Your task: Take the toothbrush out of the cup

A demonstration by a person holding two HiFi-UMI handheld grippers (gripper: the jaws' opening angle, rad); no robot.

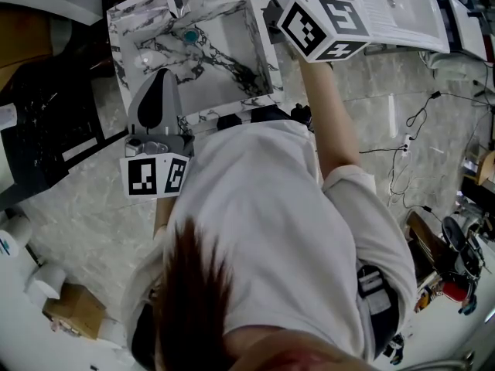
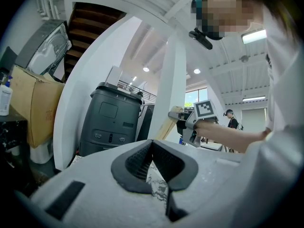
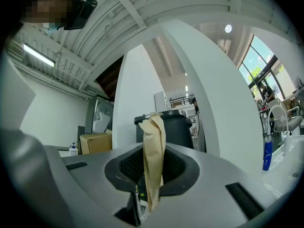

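toothbrush clamped in our right claw

hair (image 1: 193, 284) and a white shirt (image 1: 286, 207) lie closest to us in the head view; beyond them our left claw (image 1: 162, 79) hangs over a marbled basin (image 1: 261, 49), a marker cube (image 1: 321, 25) up to its right. in the left gripper view that claw's jaws meet with nothing between them. in the right gripper view our right claw (image 3: 152, 148) grips the tan-wrapped toothbrush (image 3: 154, 127), upright between its pads.

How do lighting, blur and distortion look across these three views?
Head view: even light, sharp, edges slightly bent. Left gripper view: strong fisheye, dark corners, bright ceiling lamp. Right gripper view: same fisheye, bright window, tan wrapper between the jaws sharp.
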